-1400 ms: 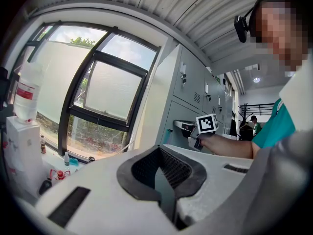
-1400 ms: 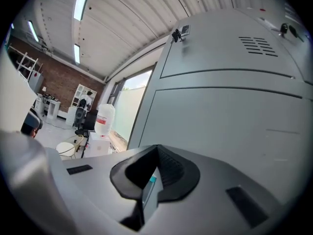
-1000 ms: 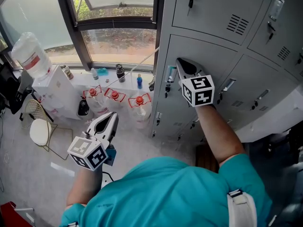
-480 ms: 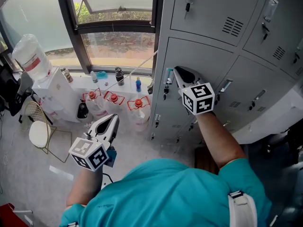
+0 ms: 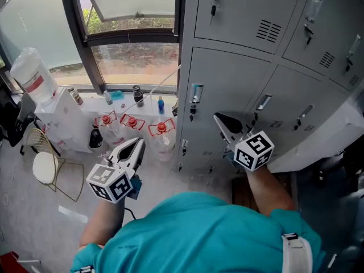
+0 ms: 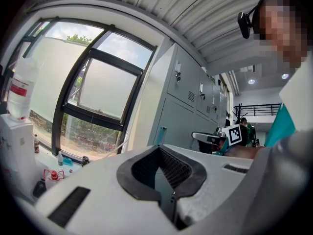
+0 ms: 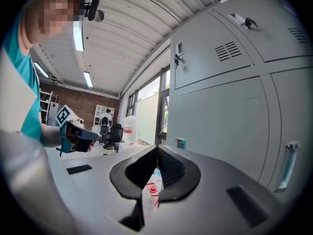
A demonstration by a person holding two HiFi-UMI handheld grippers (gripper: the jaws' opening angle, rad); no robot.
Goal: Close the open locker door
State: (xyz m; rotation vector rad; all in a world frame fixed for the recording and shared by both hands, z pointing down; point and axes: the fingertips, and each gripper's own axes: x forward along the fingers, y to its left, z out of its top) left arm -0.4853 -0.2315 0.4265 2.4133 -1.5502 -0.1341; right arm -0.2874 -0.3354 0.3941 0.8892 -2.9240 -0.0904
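The fingers of the right gripper are pressed together with nothing between them. Those of the left gripper are likewise together and empty. We hold the right gripper just in front of the locker door, not touching it; the left hangs low over the floor. The door appears flush with its neighbours, so we judge the closing done.

Risk: if the latch has not caught, the door may swing open. The right fingers could also snag the neighbouring handle.

The grey locker bank stands beside a window. Red-capped bottles stand on the floor below it.
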